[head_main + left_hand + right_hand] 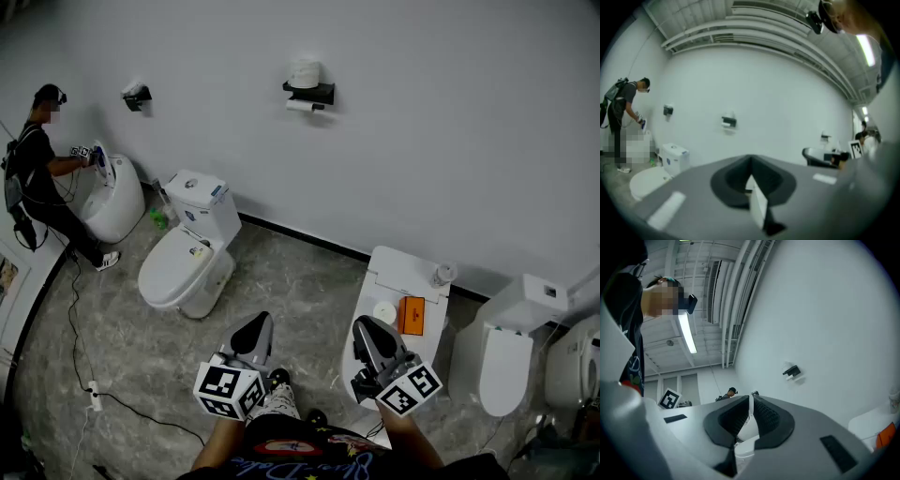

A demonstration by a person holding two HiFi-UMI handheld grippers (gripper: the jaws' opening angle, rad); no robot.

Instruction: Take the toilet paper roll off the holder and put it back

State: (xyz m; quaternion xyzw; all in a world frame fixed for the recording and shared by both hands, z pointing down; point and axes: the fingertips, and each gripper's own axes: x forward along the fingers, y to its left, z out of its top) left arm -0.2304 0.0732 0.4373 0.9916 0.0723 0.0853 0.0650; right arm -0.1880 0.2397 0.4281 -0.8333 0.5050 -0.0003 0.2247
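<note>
1. Both claws are pointing at the wall, well short of it.
2. Left gripper and right gripper are hovering with jaws pressed together, gripping nothing.
3. The holder is carrying the toilet paper roll, far ahead of both.
</note>
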